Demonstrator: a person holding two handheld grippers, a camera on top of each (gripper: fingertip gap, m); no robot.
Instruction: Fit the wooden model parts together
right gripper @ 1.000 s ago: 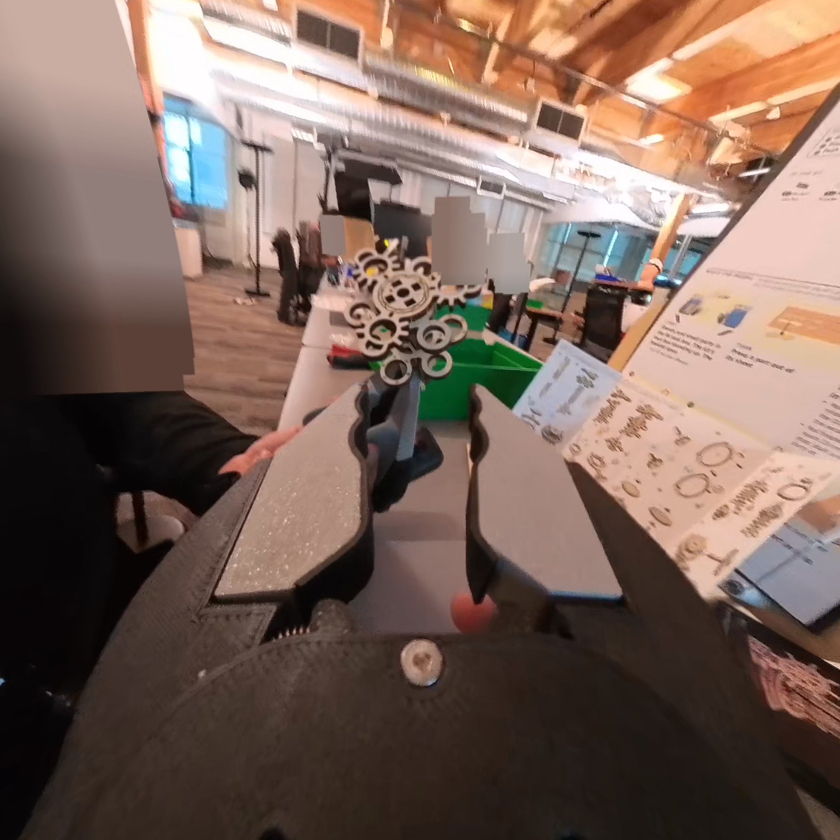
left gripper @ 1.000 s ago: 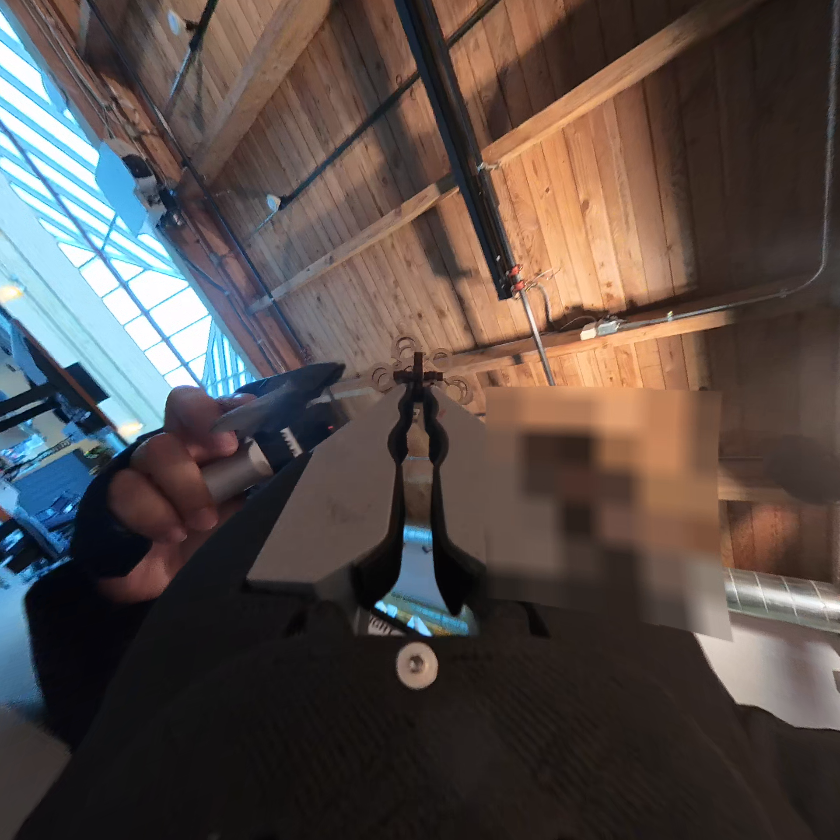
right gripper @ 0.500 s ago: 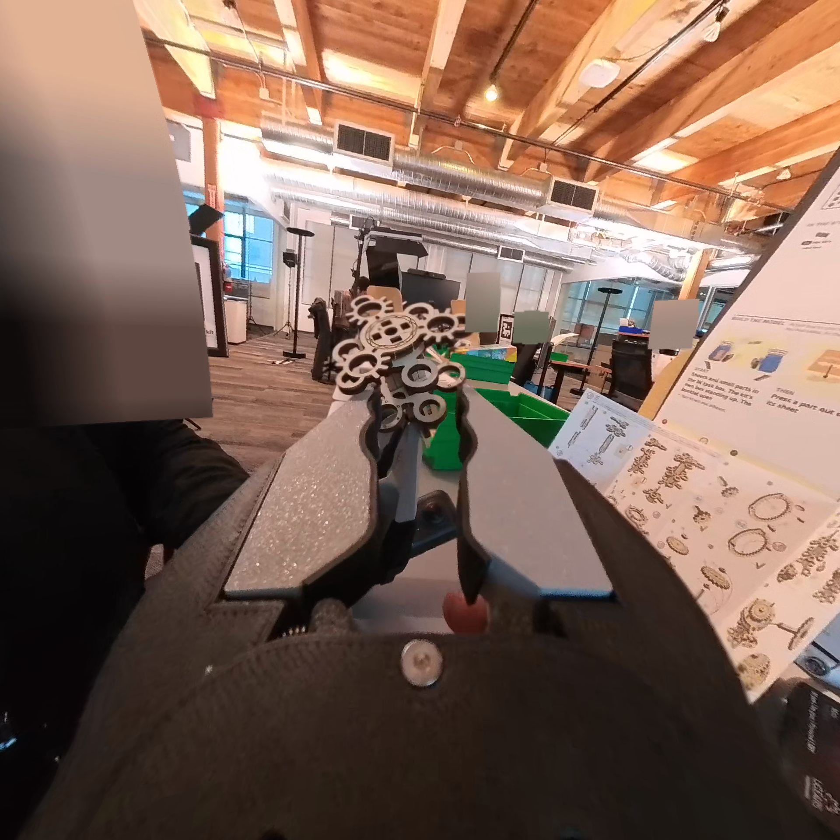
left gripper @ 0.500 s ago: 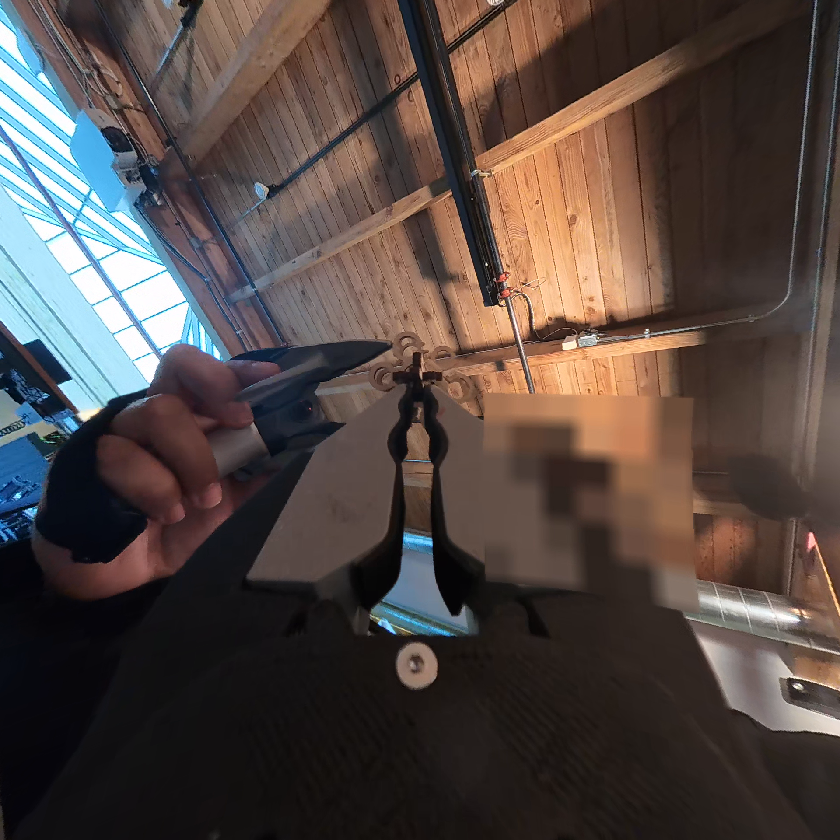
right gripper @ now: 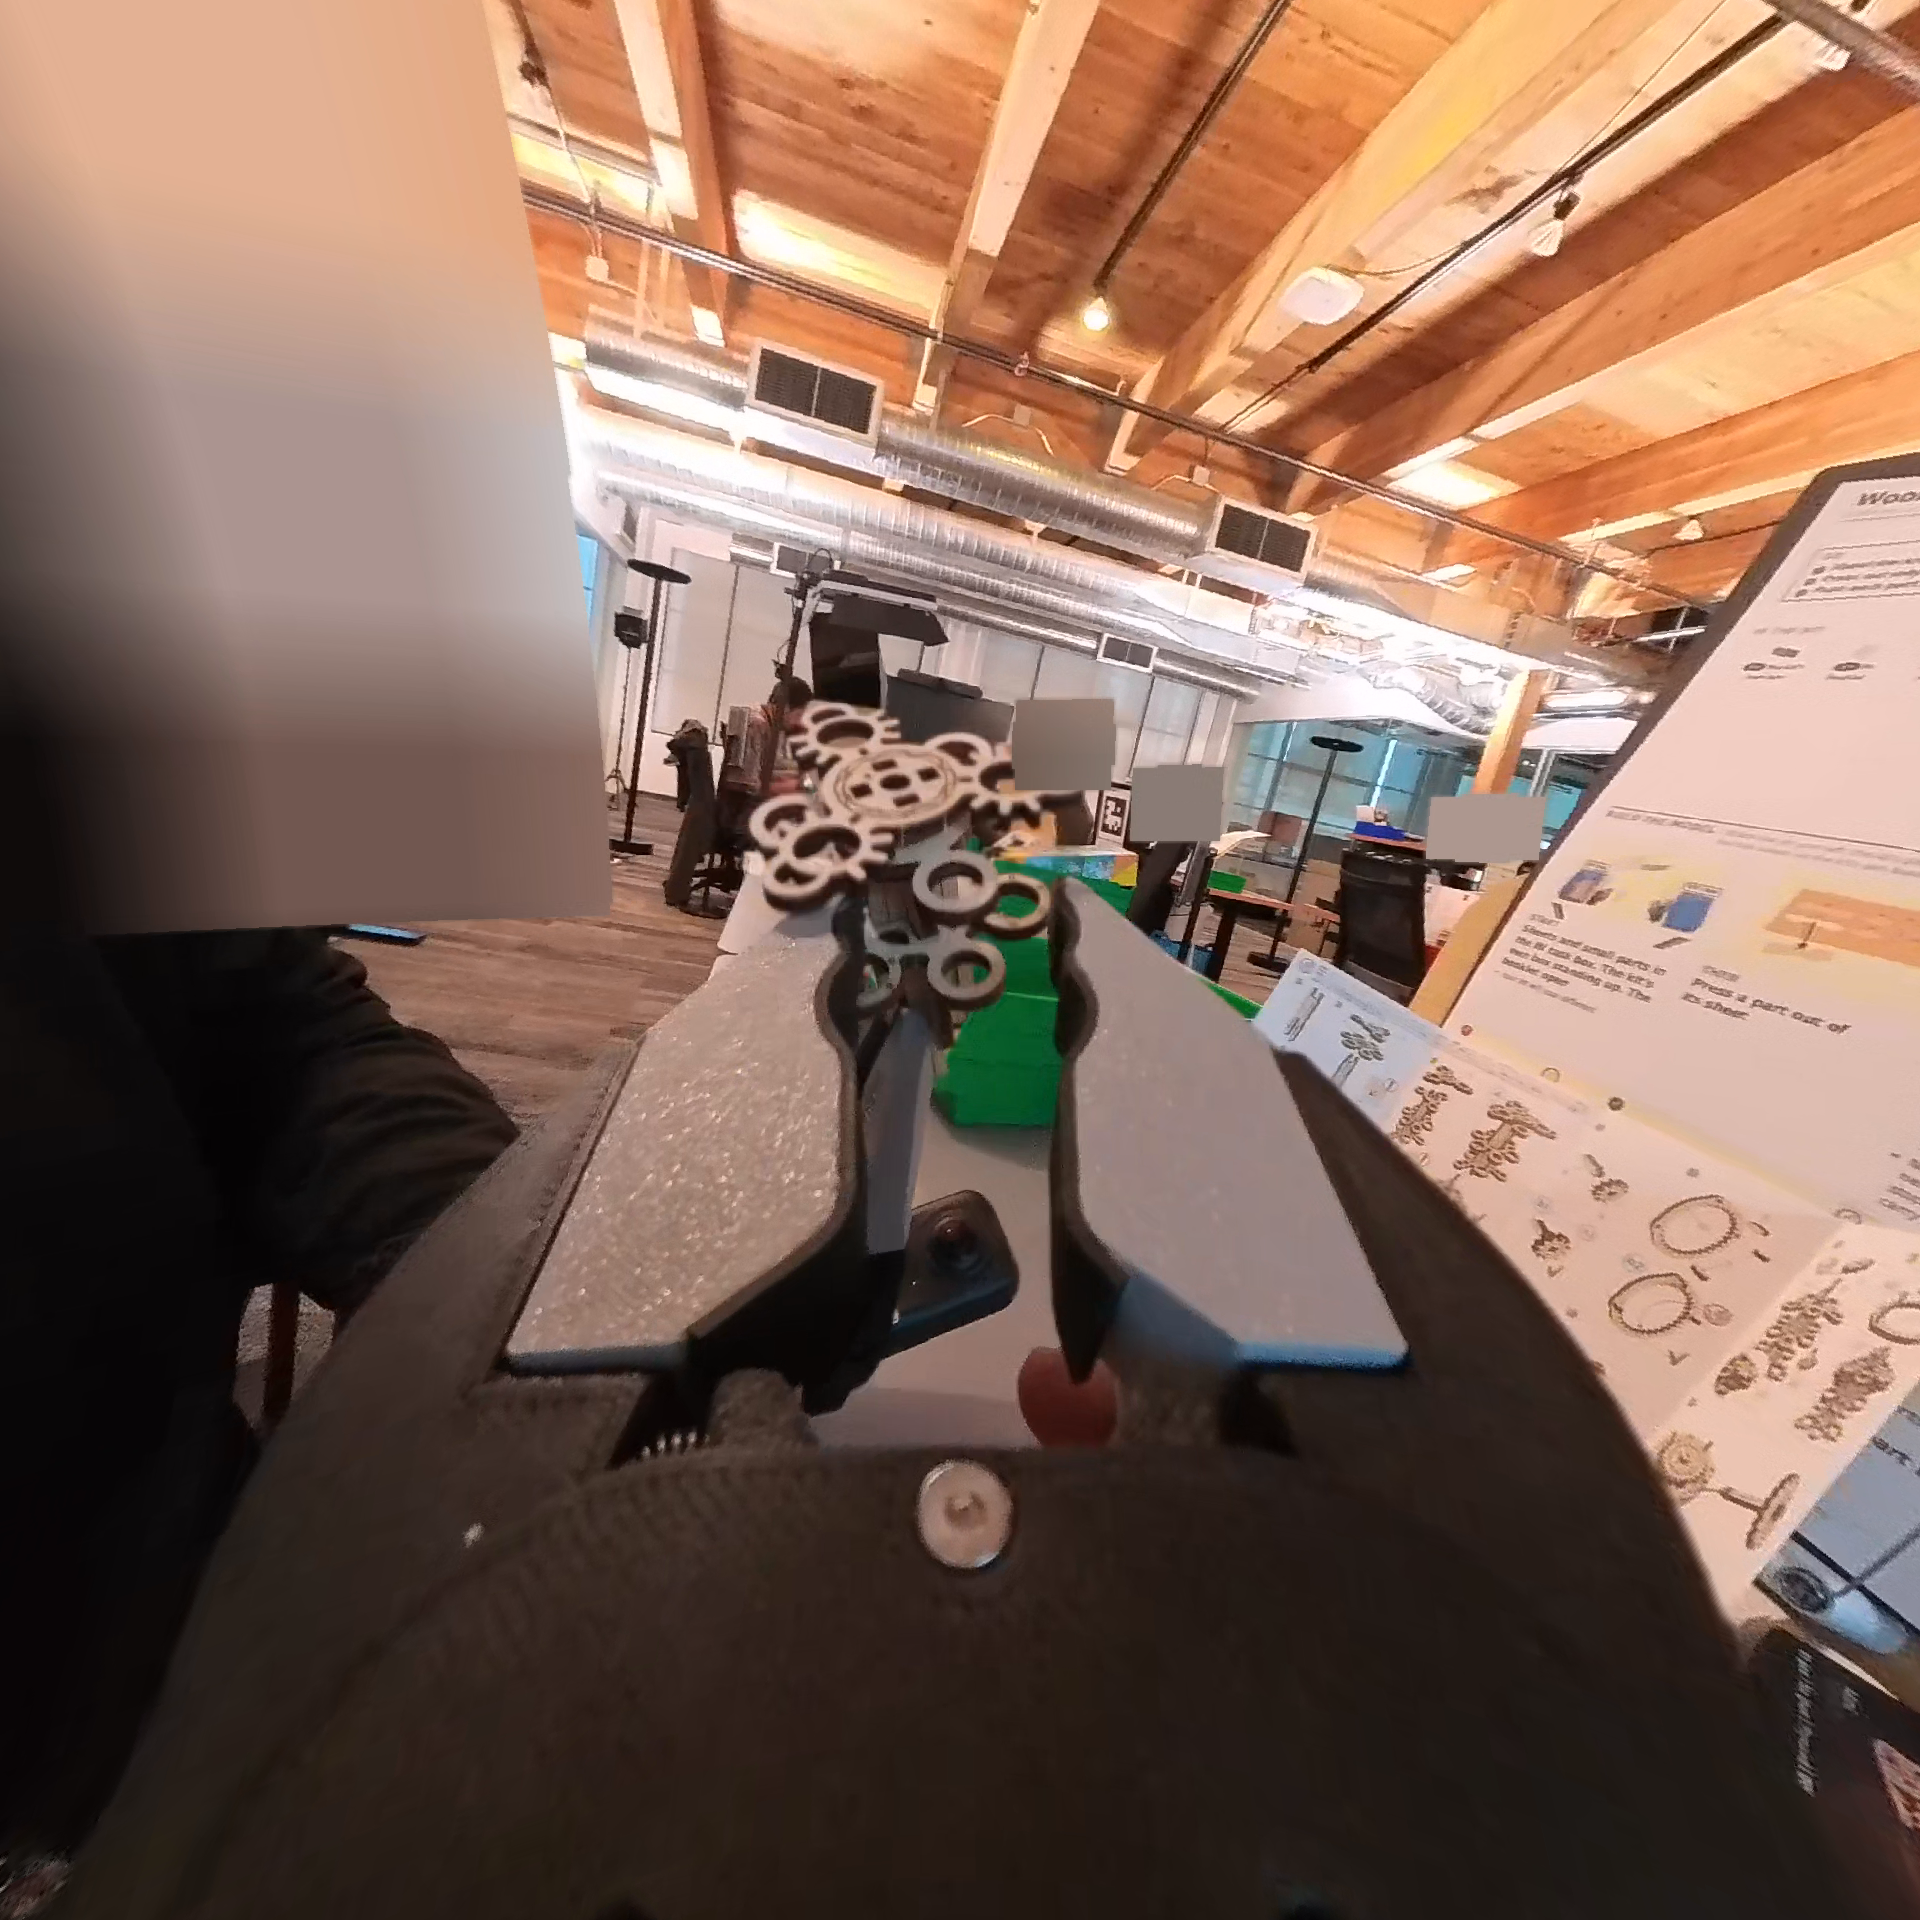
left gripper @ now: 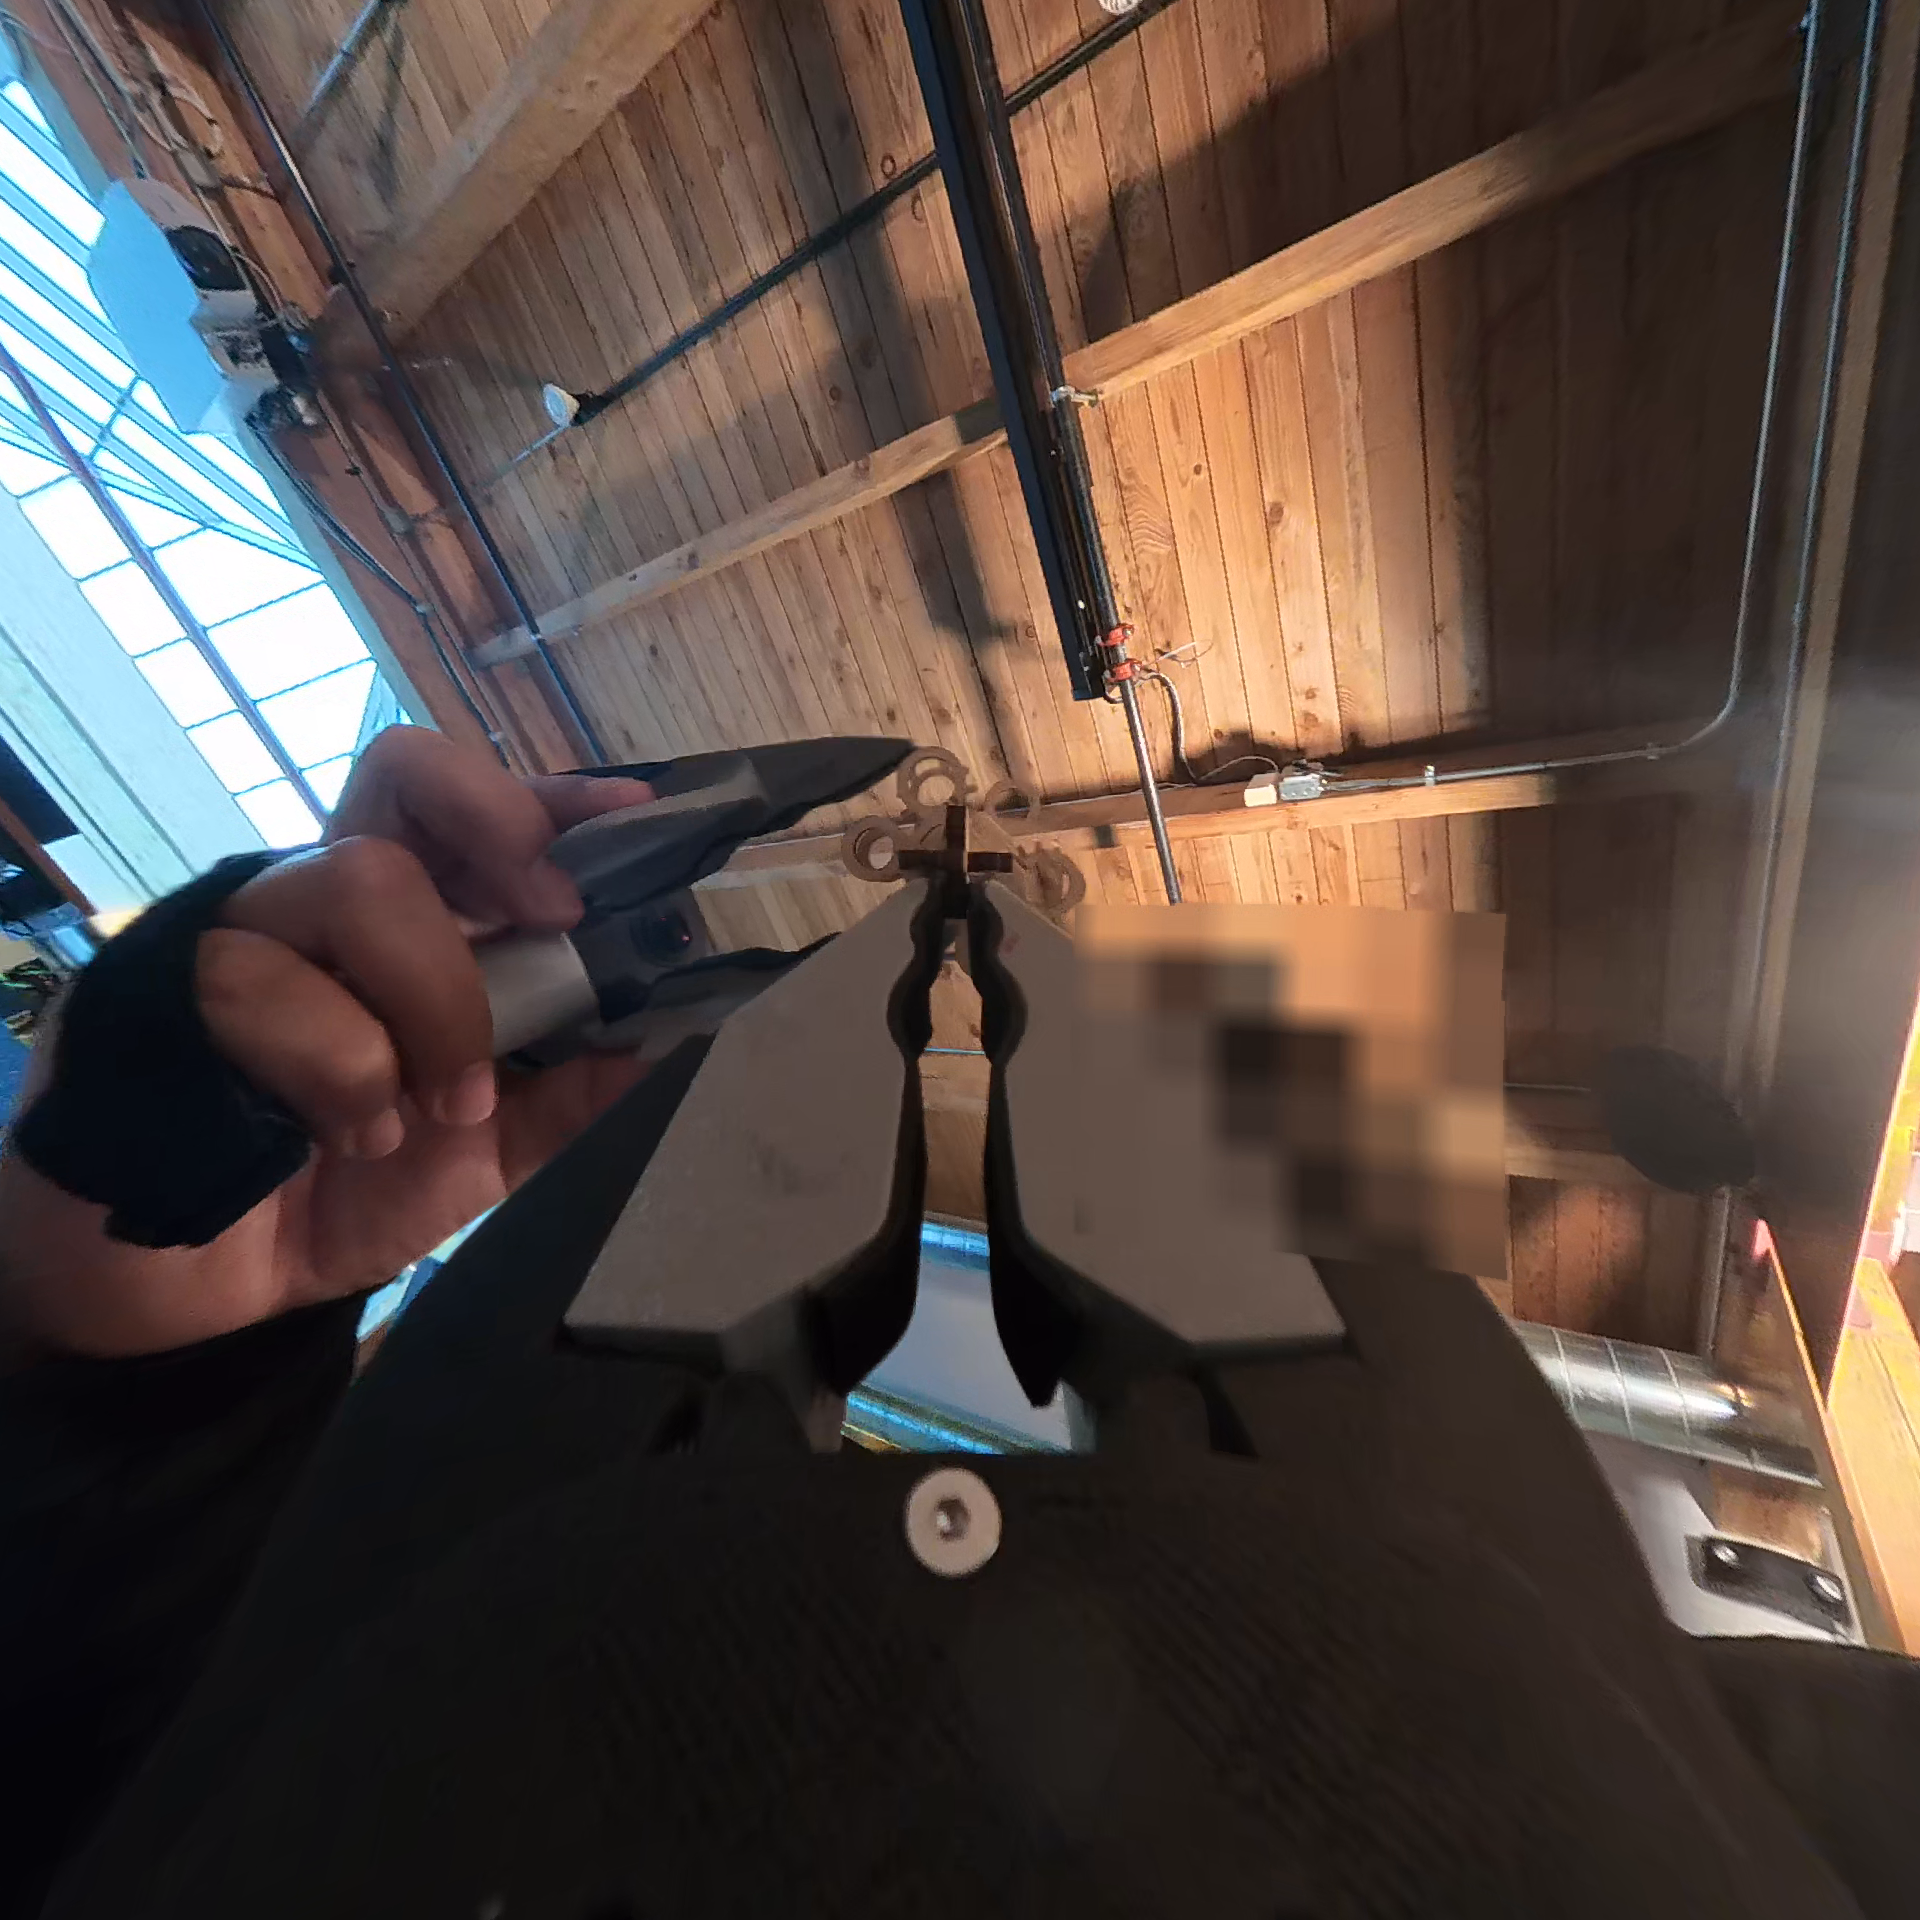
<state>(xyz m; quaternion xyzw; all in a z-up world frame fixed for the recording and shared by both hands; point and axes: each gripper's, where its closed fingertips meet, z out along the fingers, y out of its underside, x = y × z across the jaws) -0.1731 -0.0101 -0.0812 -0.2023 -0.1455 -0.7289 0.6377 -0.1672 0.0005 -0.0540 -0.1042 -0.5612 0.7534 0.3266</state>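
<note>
The wooden model is clamped by its stem at the tip of the left tool, pointing upward. The right tool, its fingers apart, is placed around the model's ring cluster from the side.

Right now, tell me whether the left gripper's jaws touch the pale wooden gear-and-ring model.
Touching. The left wrist view shows the left gripper shut on the pale wooden gear-and-ring model's dark stem.
</note>
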